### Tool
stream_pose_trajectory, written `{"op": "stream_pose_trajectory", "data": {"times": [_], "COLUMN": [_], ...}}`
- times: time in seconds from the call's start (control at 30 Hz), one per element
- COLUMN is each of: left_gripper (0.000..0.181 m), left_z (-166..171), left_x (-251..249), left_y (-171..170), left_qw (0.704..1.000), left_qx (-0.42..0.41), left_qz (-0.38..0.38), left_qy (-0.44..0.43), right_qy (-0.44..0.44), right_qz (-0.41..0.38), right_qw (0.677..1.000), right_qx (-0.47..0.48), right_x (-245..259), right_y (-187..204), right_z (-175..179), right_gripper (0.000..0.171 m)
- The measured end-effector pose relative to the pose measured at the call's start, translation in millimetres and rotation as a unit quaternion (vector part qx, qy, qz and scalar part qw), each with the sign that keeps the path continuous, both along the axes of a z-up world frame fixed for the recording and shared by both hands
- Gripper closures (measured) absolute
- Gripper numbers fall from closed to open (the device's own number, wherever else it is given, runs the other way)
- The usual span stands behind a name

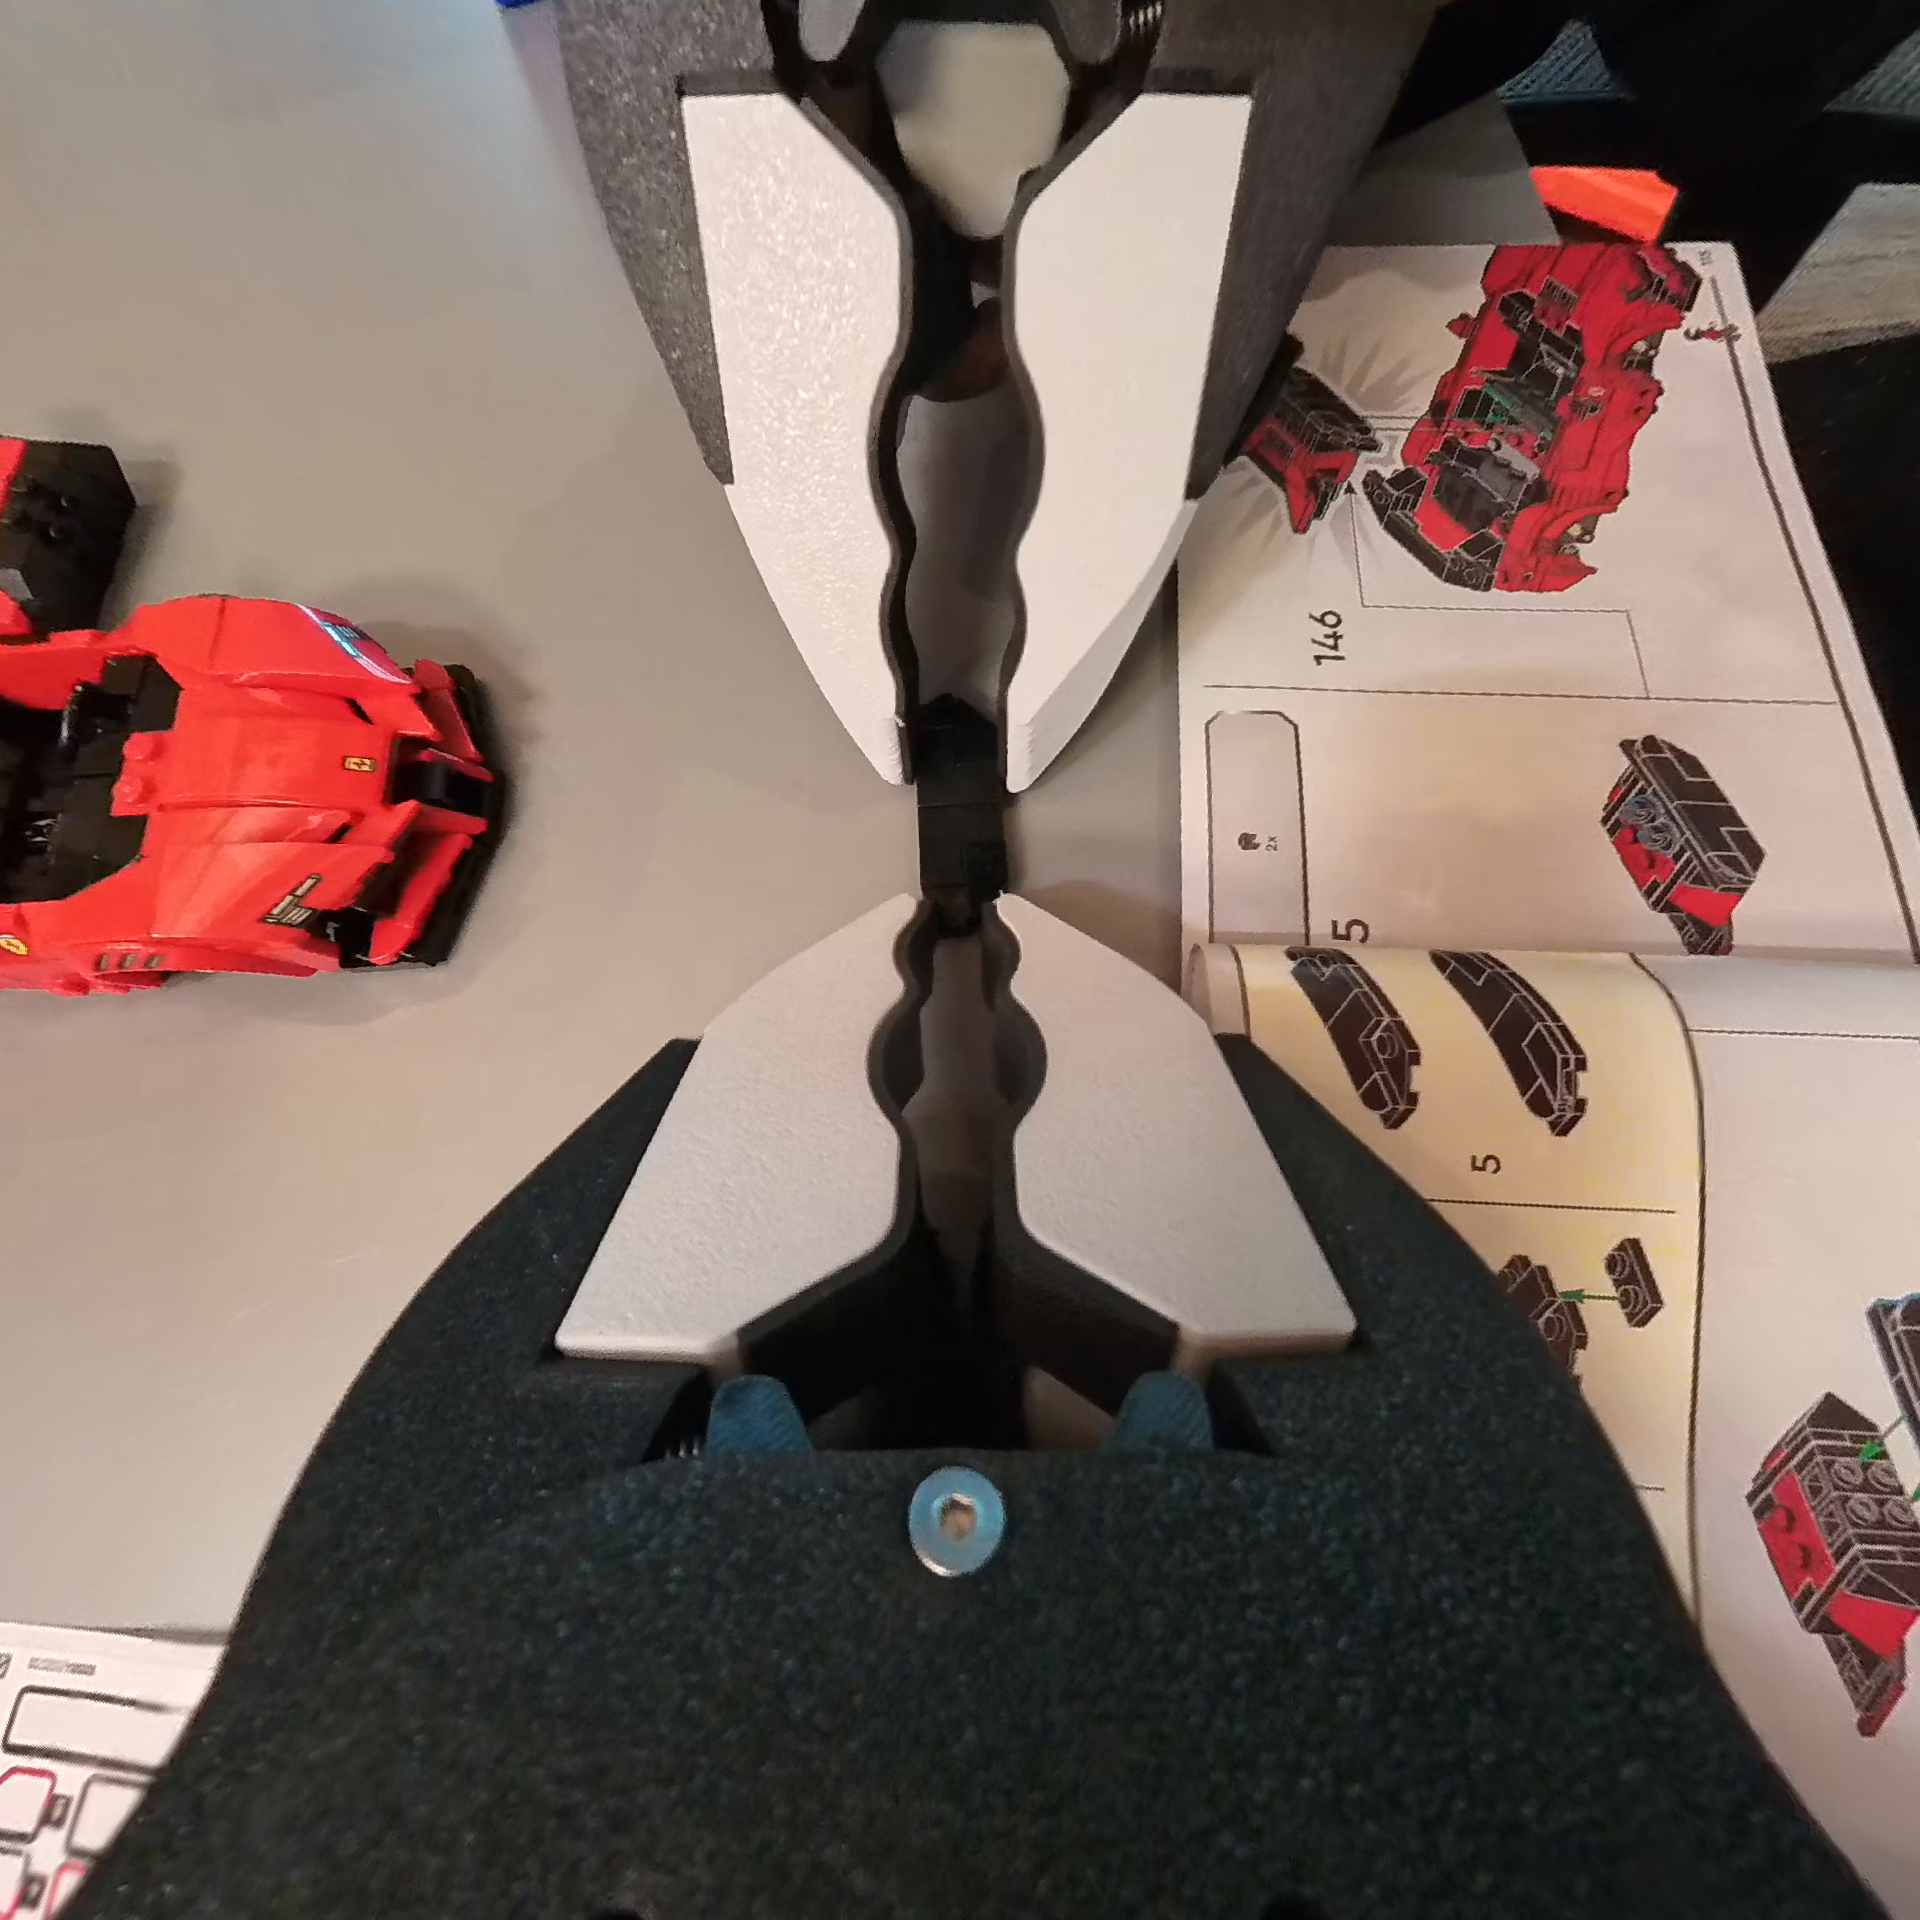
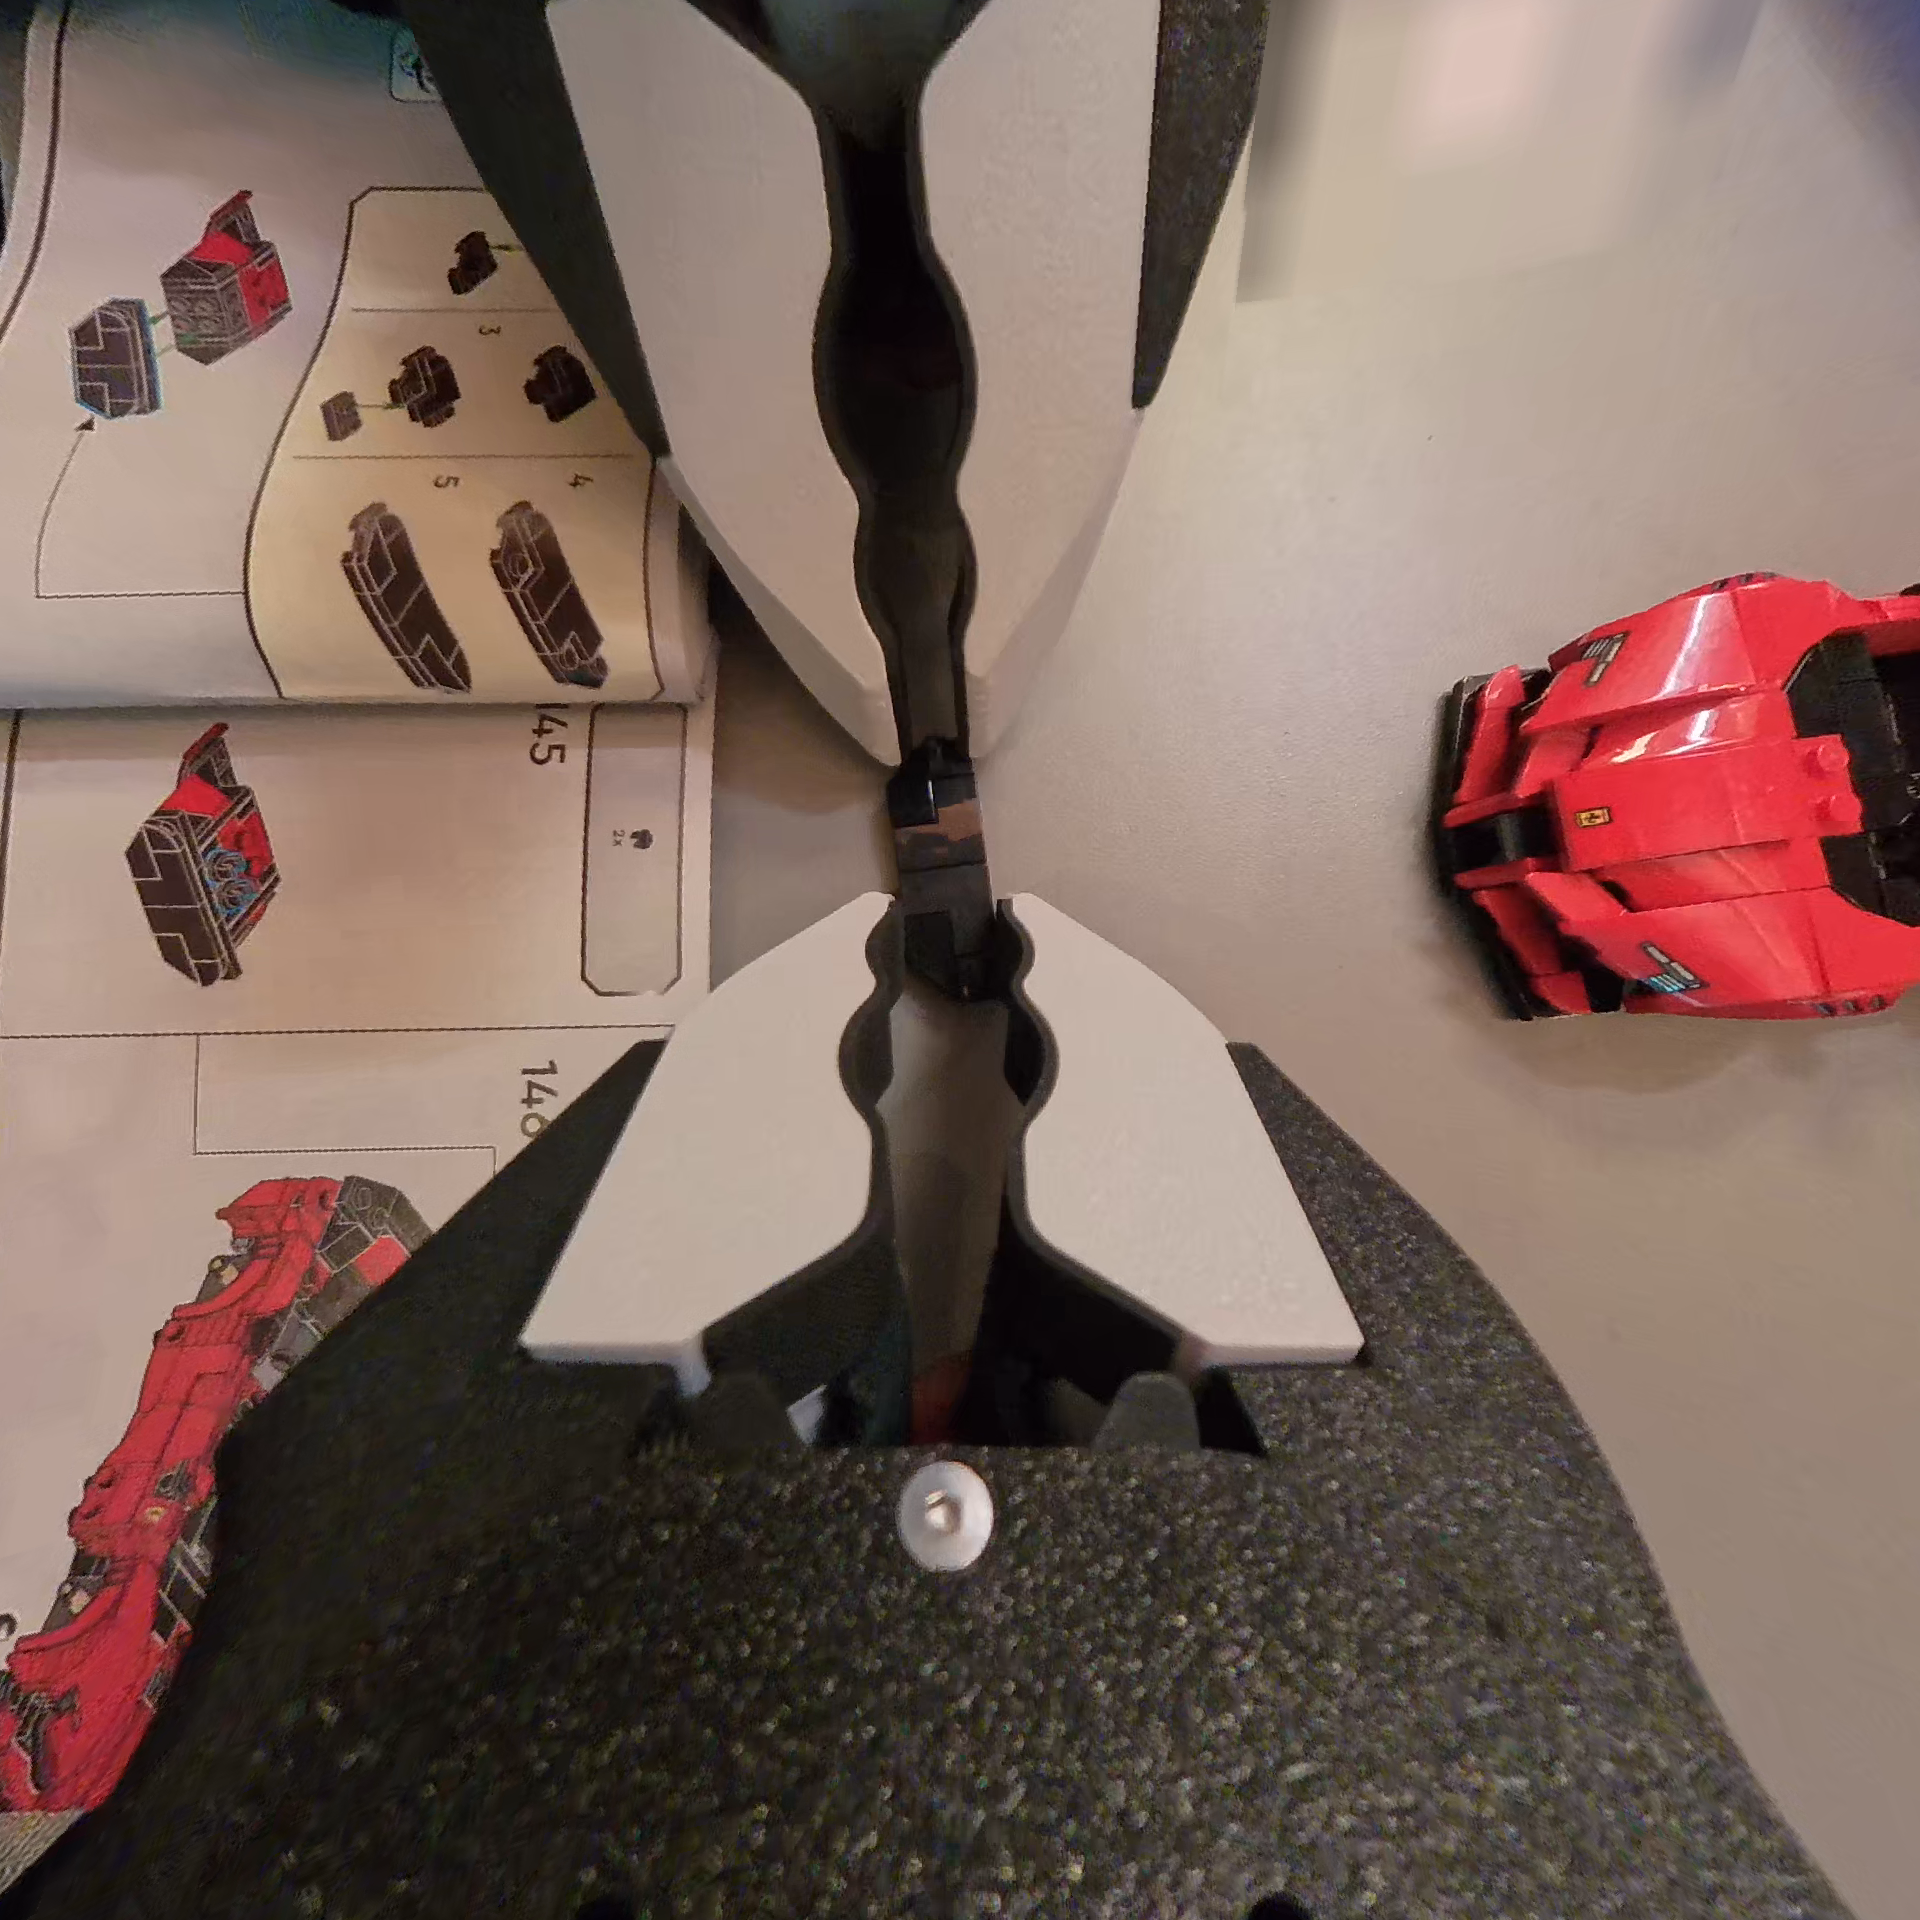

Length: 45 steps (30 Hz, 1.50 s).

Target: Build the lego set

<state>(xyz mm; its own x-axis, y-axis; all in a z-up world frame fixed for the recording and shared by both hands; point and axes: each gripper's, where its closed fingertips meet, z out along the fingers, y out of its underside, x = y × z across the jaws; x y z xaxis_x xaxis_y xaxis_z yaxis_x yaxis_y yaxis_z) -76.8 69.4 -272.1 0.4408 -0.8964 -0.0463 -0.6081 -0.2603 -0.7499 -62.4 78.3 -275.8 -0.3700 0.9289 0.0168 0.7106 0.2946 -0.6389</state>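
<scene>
A grey table (image 1: 364,312) carried the whole scene, with the open instruction booklet (image 1: 1507,727) spread at one side and the nearly finished red car (image 1: 239,790) parked well apart at the other, both apparently kept clear of the working space in the middle. Above that space the two tools met nose to nose: the left gripper (image 1: 954,914) and the right gripper (image 2: 948,940) each stood closed on opposite ends of a small black brick assembly (image 1: 958,800), which hung between their tips off the table. Holding it from both ends appeared meant to press or steady tiny parts that a single tool could not seat alone, with the booklet's drawings of black sub-assemblies lying just beside for reference.

The left wrist view alone showed a separate black and red block (image 1: 52,520) beyond the car, a sticker sheet (image 1: 73,1756) at the near corner, and an orange object (image 1: 1600,197) past the booklet's far edge. The right wrist view alone showed the car's nose head-on (image 2: 1683,810) and the booklet's earlier panels of small black pieces (image 2: 416,447). It also caught a paler band across the held assembly (image 2: 940,831), seen only as dark in the other view.
</scene>
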Motion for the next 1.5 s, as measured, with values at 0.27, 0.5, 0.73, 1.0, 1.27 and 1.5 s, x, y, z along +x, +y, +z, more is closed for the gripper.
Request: {"op": "stream_pose_trajectory", "data": {"times": [0.27,0.5,0.73,1.0,1.27,1.5], "left_gripper": [0.151,0.177,0.181,0.181,0.178,0.171], "left_z": [29.1,30.8,6.0,5.3,7.3,50.5], "left_x": [-26.4,11.1,7.8,5.0,3.7,-30.1], "left_y": [6.7,-48.7,-57.8,-59.3,-57.7,-32.5], "left_qw": [0.995,0.999,0.999,1.0,1.0,0.978], "left_qx": [0.046,0.023,-0.032,0.022,0.005,0.063], "left_qz": [0.084,0.01,0.018,0.003,0.011,0.136], "left_qy": [0.02,0.024,0.008,0.001,-0.016,-0.142], "right_qy": [0.02,0.043,0.054,0.081,0.103,0.157], "right_qz": [-0.003,0.004,0.009,-0.005,0.004,-0.037], "right_qw": [1.0,0.999,0.998,0.992,0.981,0.957], "right_qx": [-0.004,-0.021,-0.009,-0.097,-0.162,-0.243], "right_x": [-0.5,-4.2,-3.0,-2.5,2.7,-1.7], "right_y": [0.0,-2.7,-4.7,-7.4,-9.9,4.5], "right_z": [0.4,0.7,2.5,19.9,34.7,53.8], "right_gripper": [0.154,0.154,0.134,0.135,0.136,0.162]}}
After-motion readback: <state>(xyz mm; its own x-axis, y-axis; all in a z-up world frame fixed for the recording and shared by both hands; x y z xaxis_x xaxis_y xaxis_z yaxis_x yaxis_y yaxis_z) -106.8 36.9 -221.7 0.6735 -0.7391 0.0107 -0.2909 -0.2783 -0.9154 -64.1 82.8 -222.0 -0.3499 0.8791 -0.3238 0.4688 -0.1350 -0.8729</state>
